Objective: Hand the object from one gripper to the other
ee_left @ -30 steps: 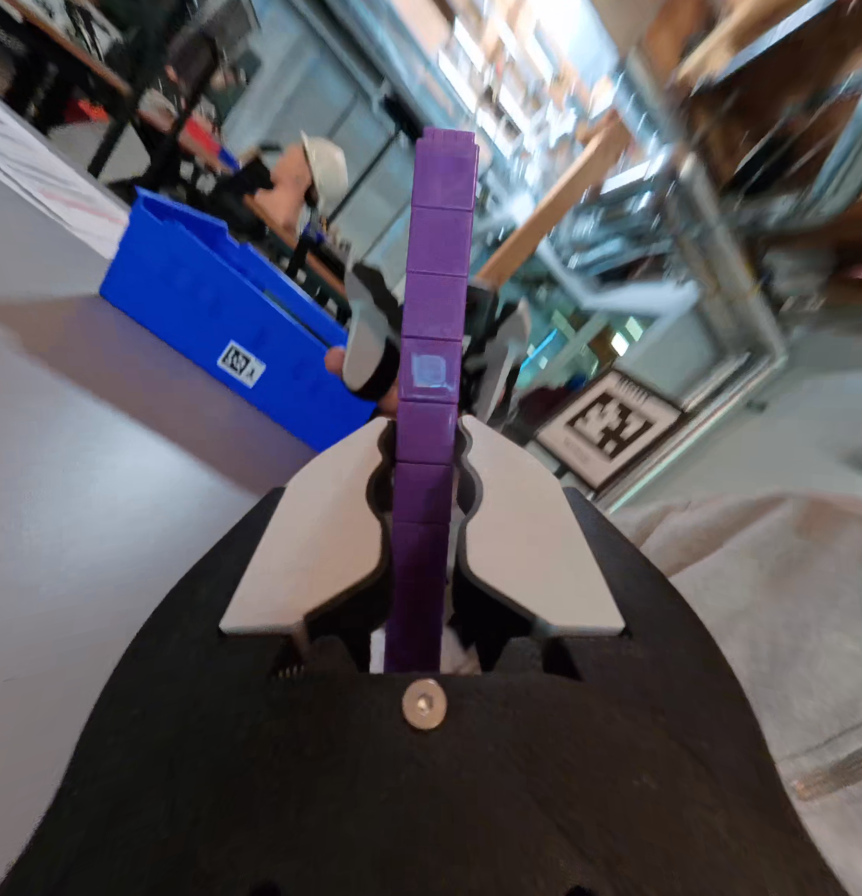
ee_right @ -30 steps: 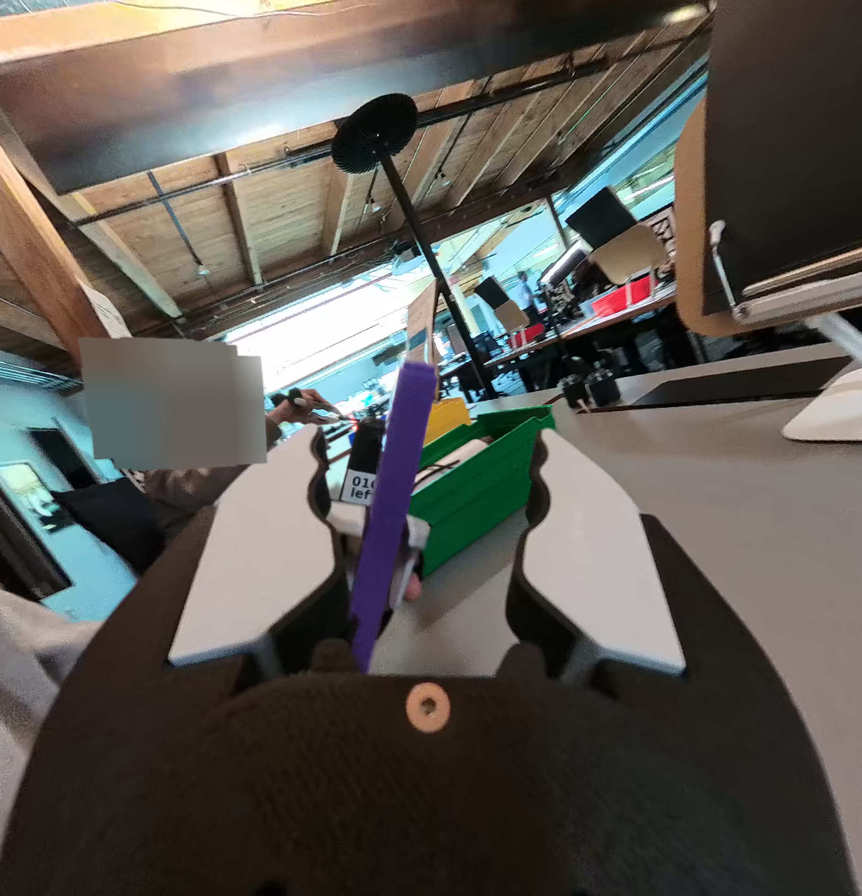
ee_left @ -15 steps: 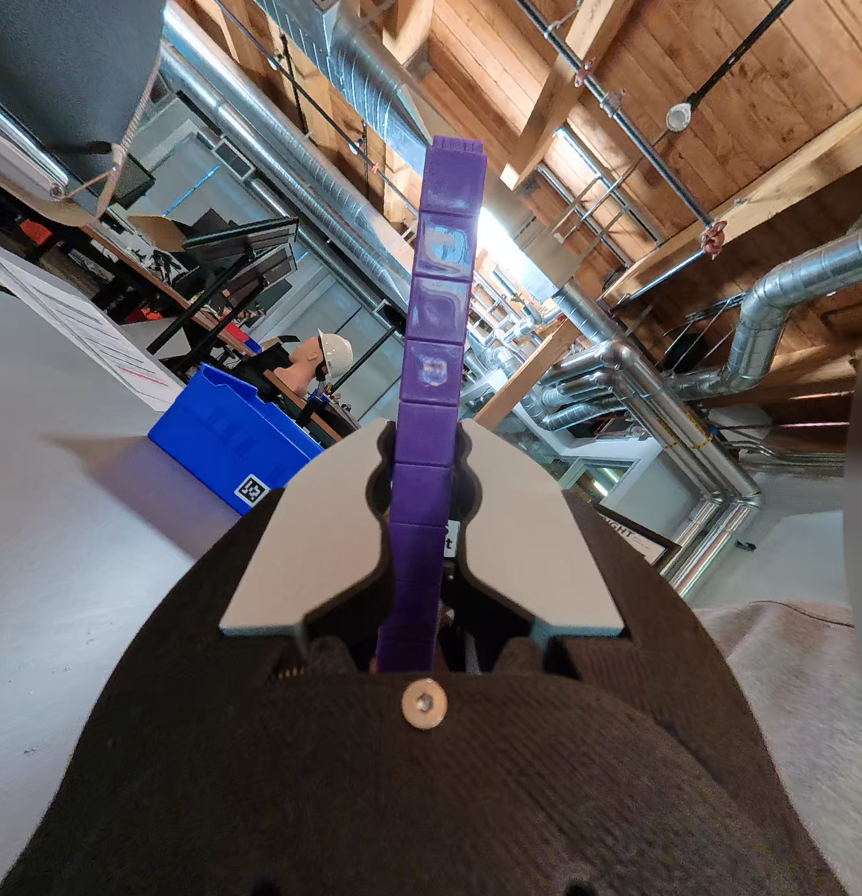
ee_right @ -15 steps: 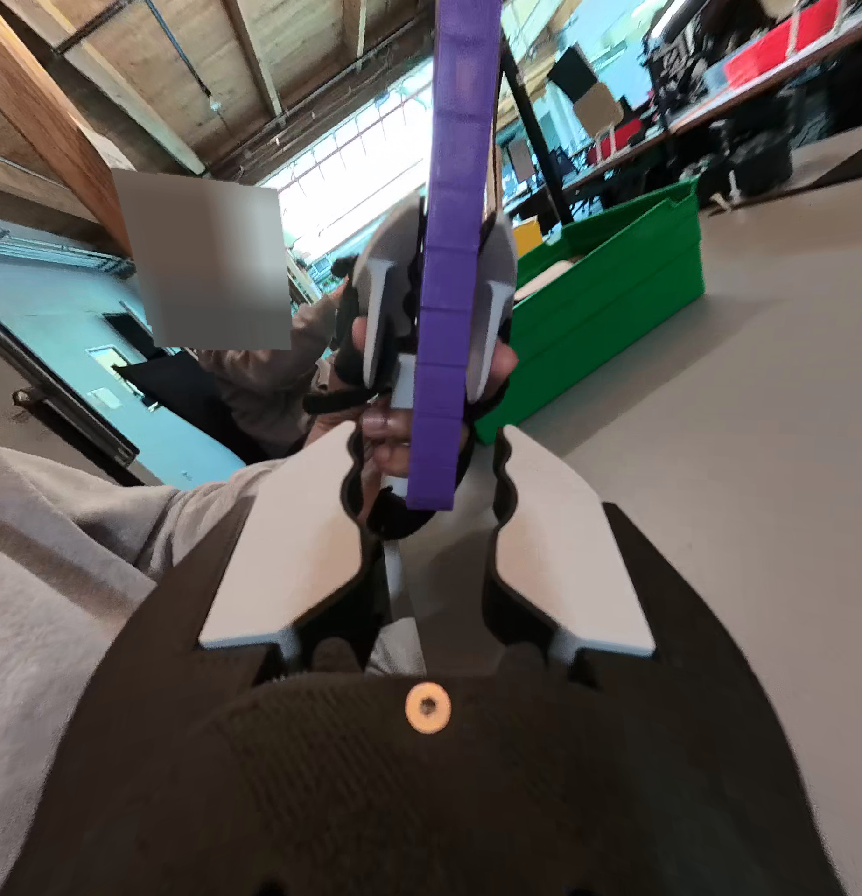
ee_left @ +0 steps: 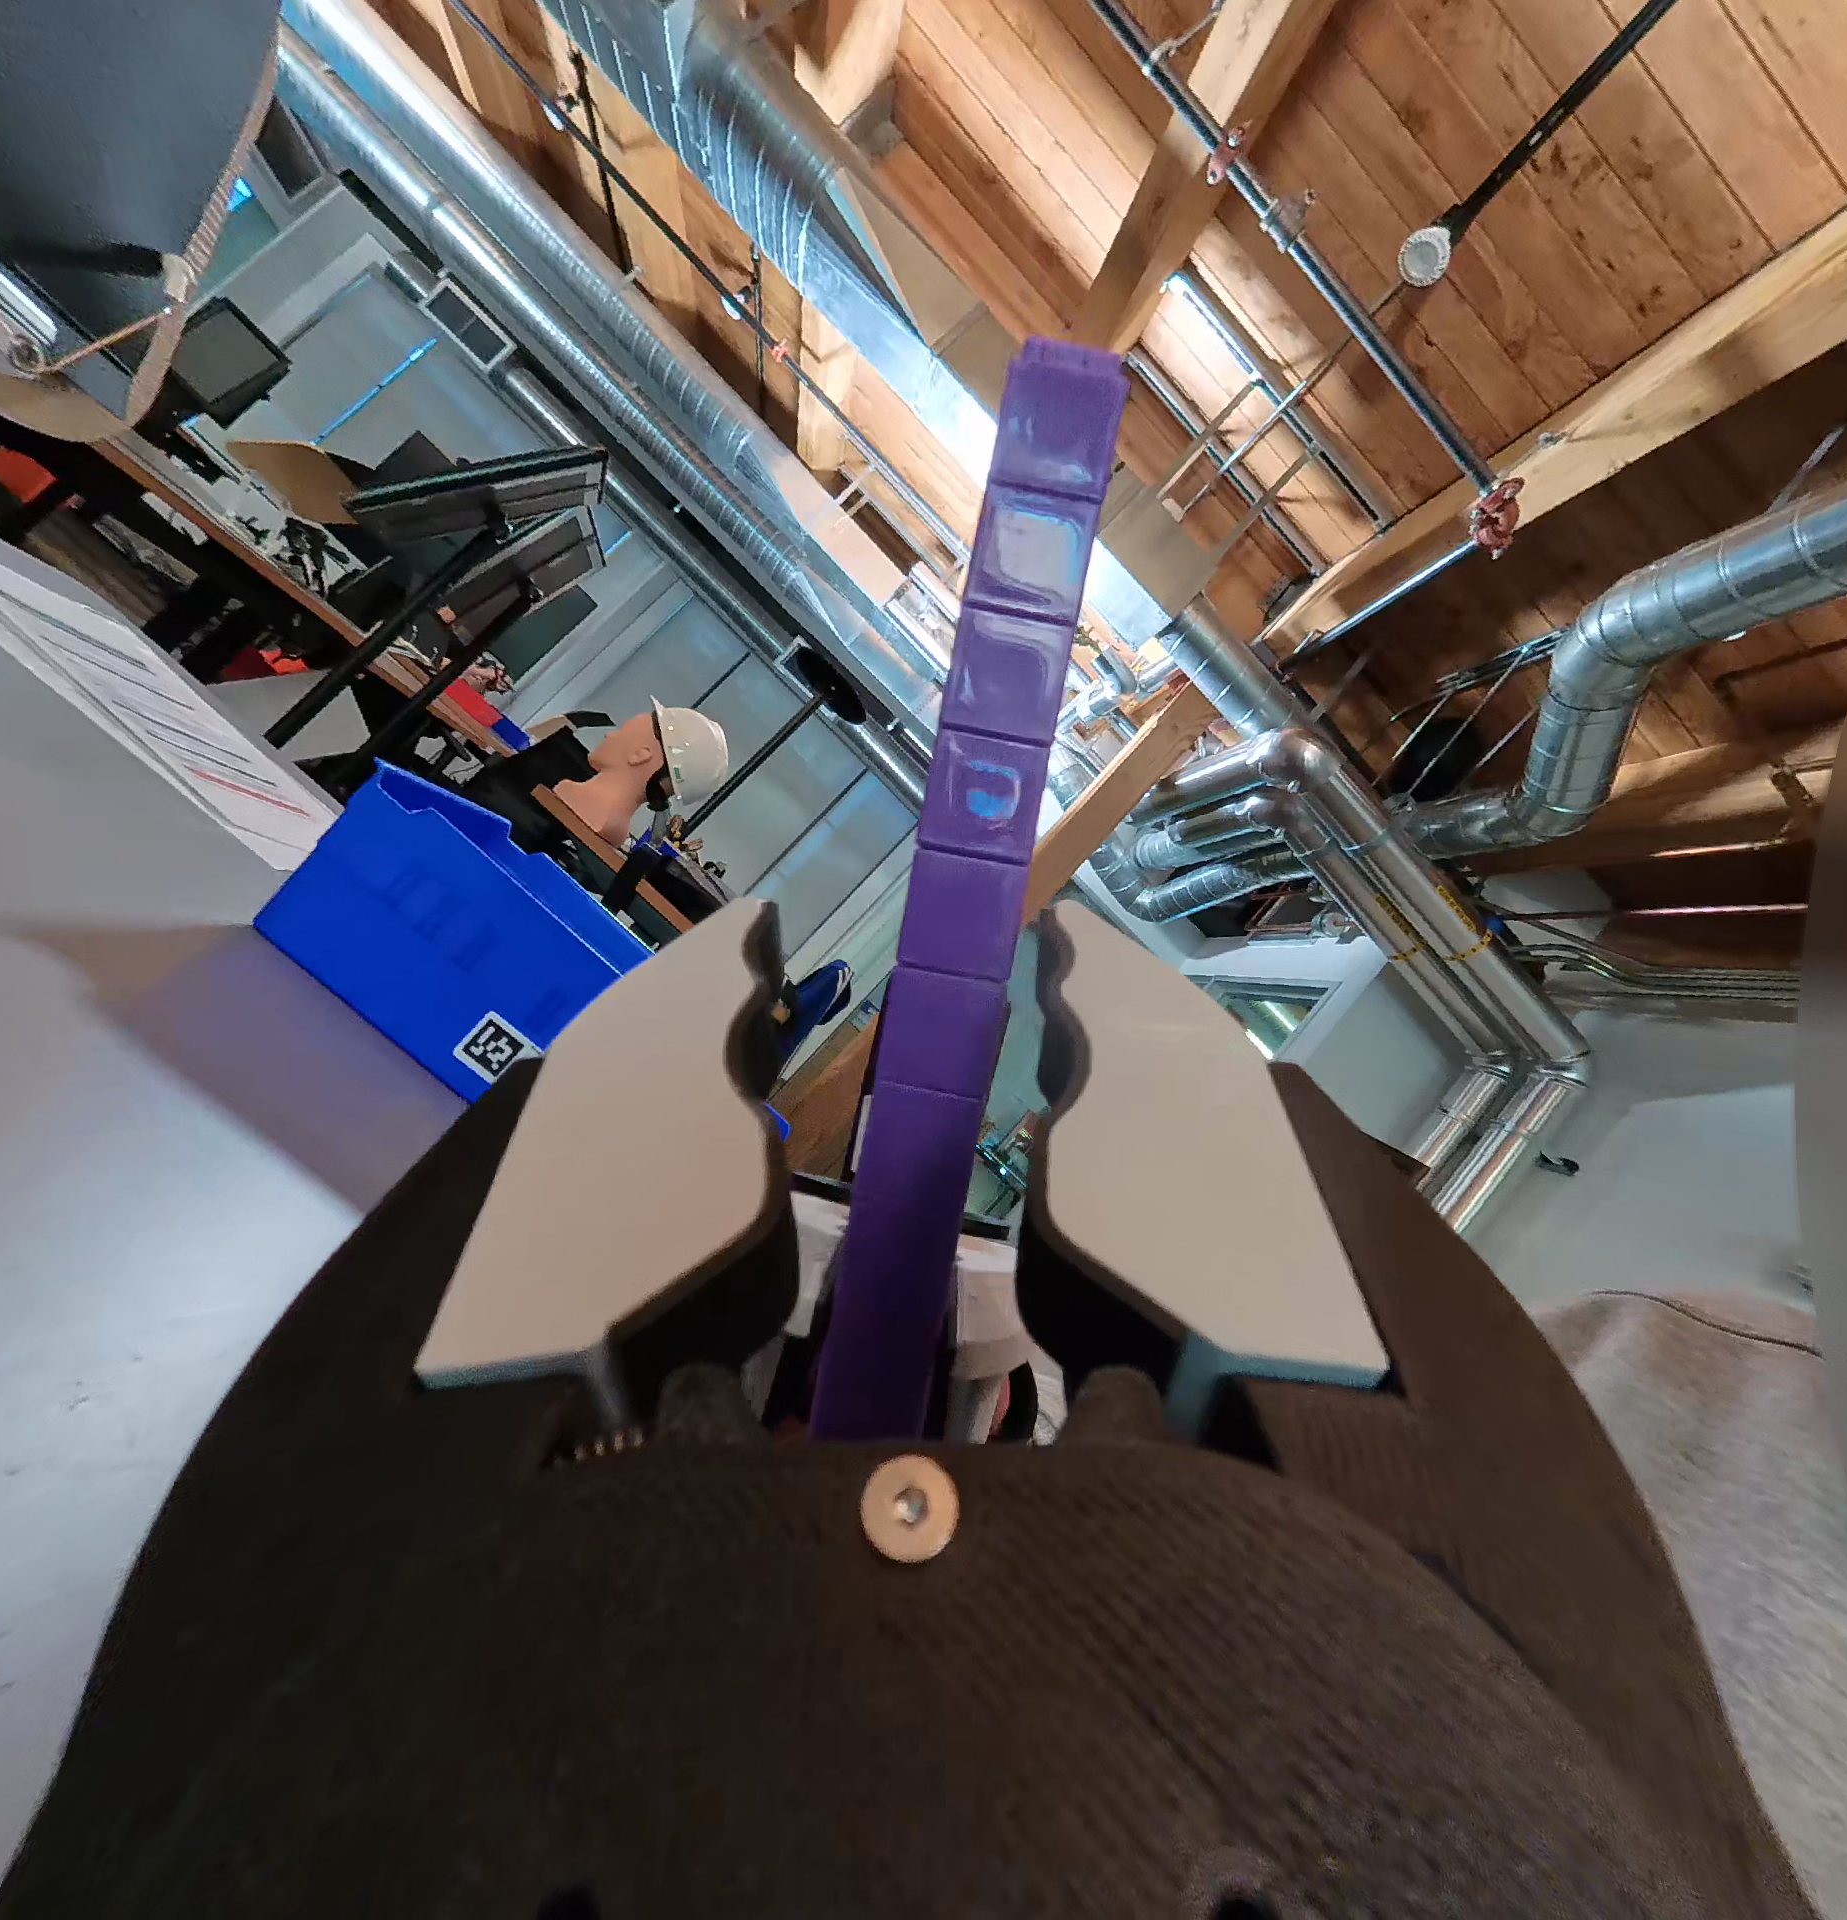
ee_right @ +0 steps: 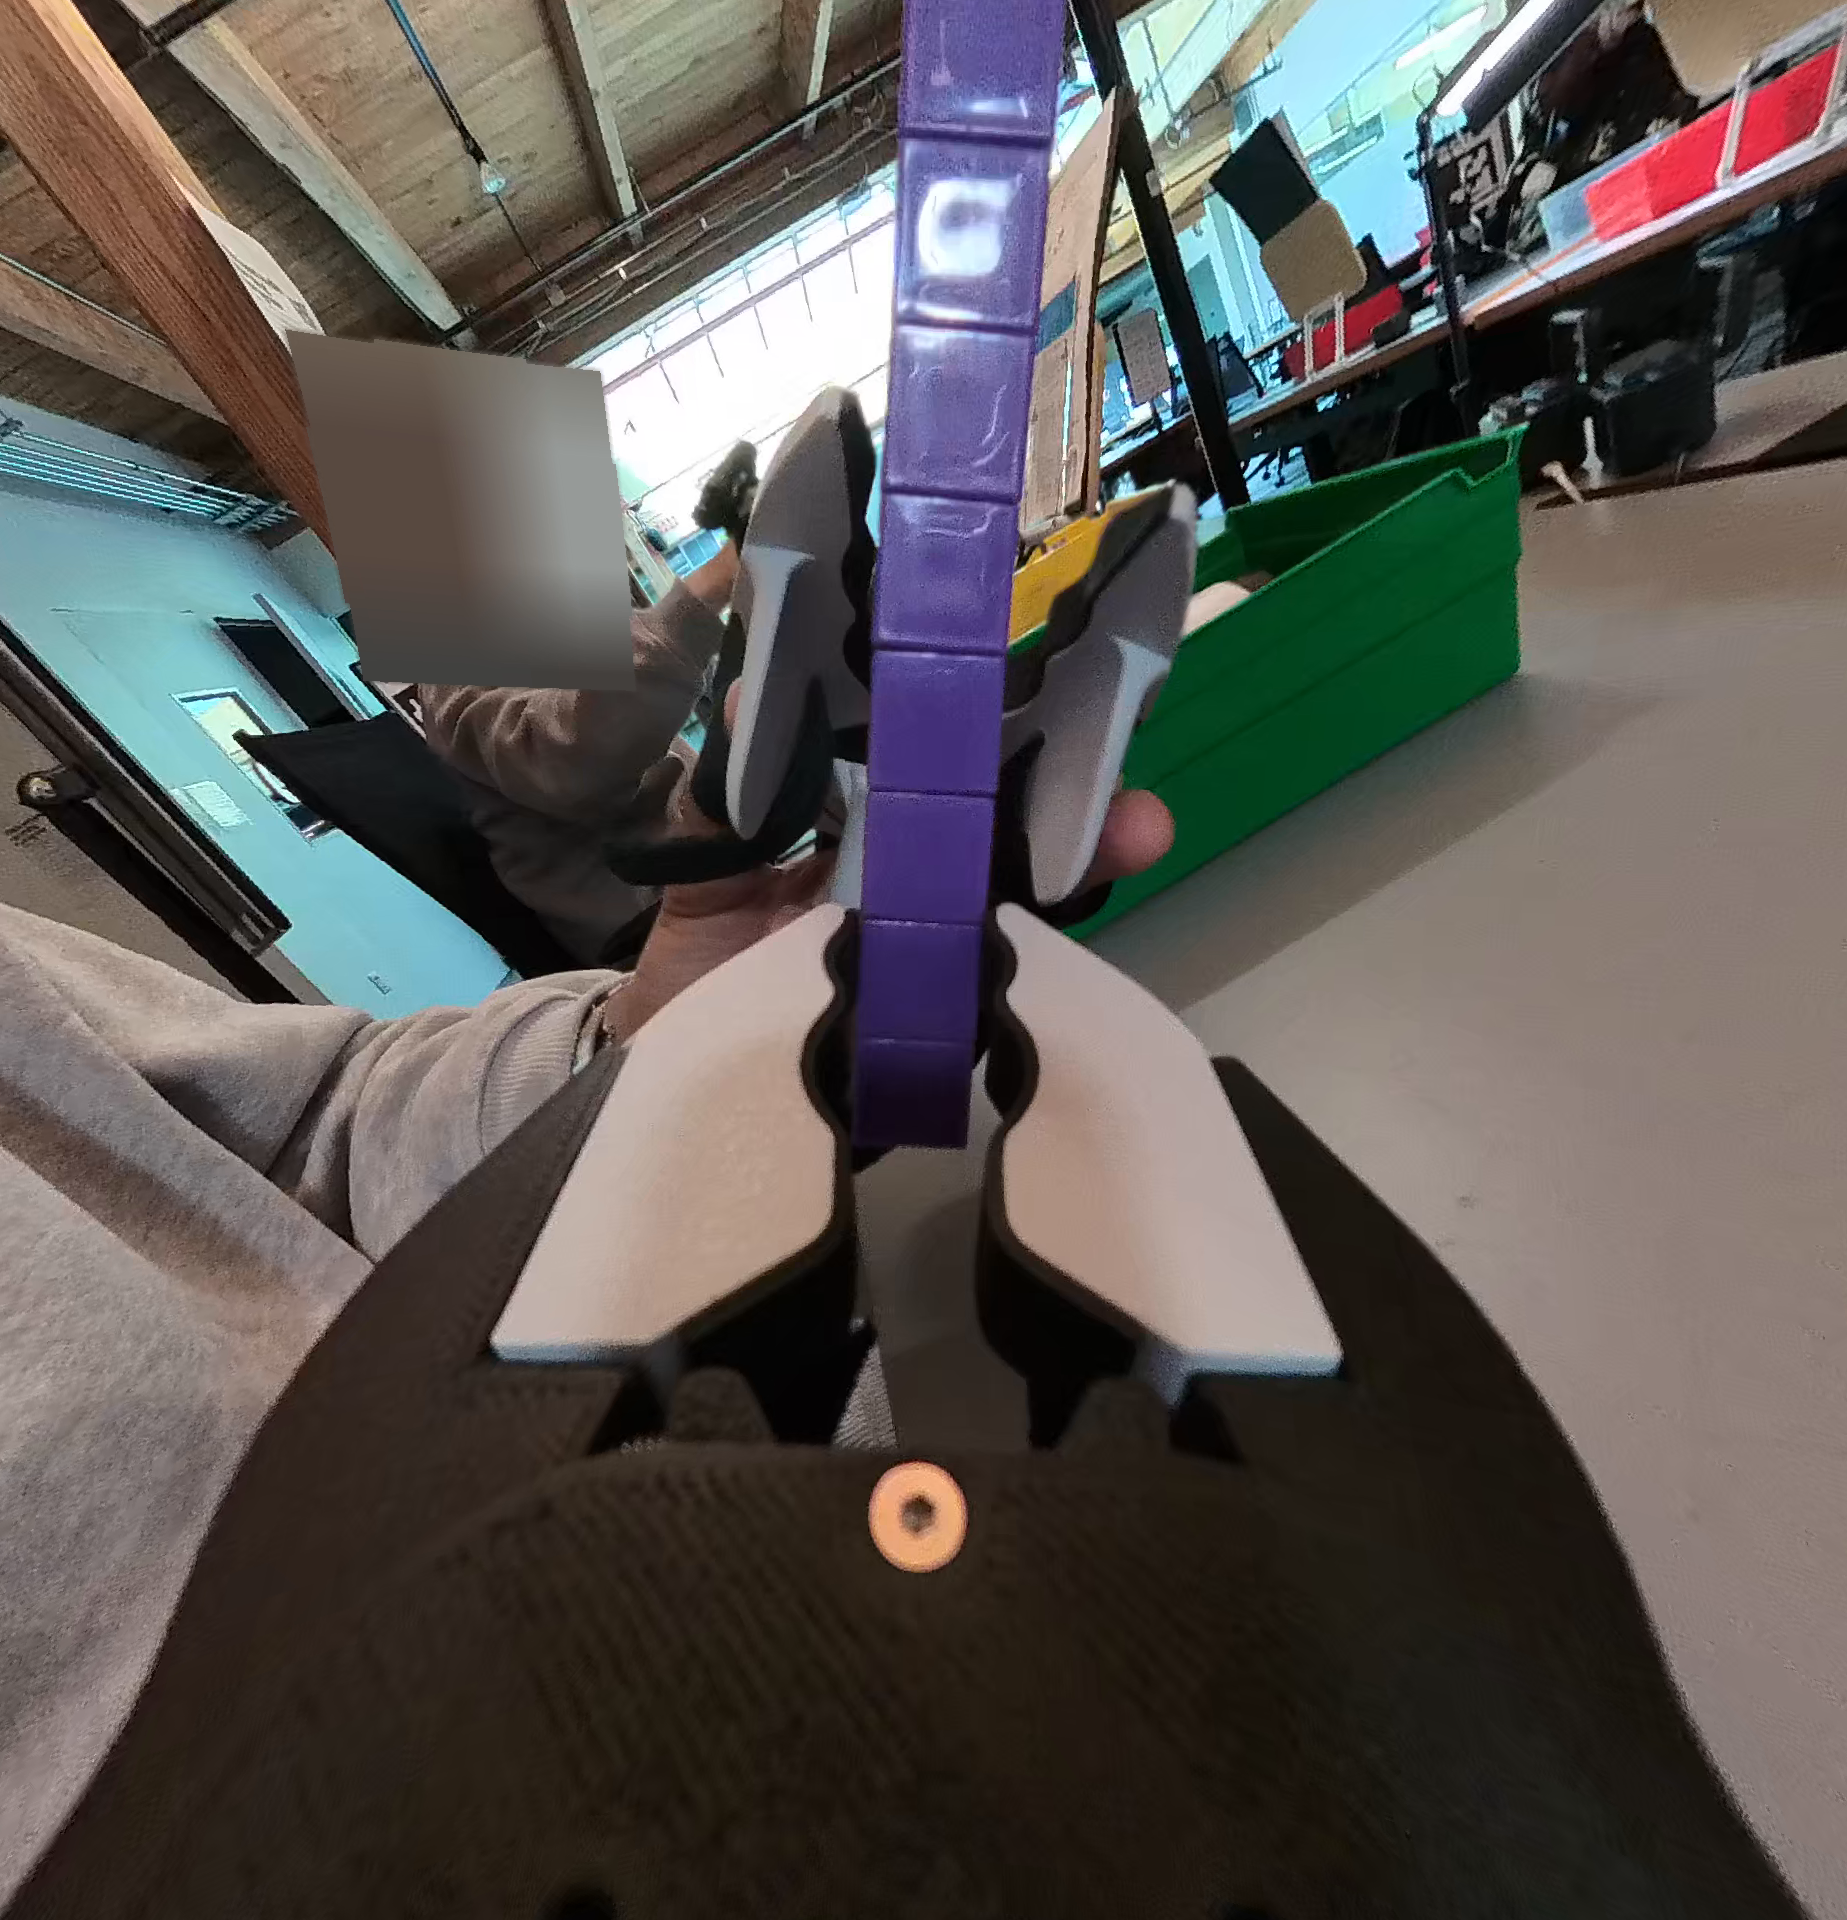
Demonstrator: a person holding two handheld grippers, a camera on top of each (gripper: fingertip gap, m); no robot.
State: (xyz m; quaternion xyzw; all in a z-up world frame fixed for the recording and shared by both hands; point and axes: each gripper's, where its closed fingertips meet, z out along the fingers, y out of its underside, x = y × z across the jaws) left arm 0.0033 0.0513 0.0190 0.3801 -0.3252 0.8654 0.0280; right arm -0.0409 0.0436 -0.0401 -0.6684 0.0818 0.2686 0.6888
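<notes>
On my left wrist view the blue bin (ee_left: 420,935) sits far left on the grey table (ee_left: 119,1247), a tag on its near corner. Moving right, my left gripper (ee_left: 903,940) has its 2 fingers spread, and the purple block stick (ee_left: 986,810) rises between them without being pinched; there is a clear gap on the left side and a thin one on the right. The stick leans slightly right and points up toward the wooden ceiling and silver pipes (ee_left: 1584,707).

On my right wrist view a grey sleeve (ee_right: 150,1091) fills the left edge. Next comes the left gripper (ee_right: 960,457) seen from the far side, held by a hand (ee_right: 753,894), fingers standing off the stick on both sides. At centre, my right gripper (ee_right: 919,925) is clamped on the stick's (ee_right: 945,582) lower end, both fingers pressed against its bottom 2 blocks. The stick stands nearly upright and runs out of the top of the picture. Further right a green bin (ee_right: 1334,644) rests on the table (ee_right: 1573,987).
</notes>
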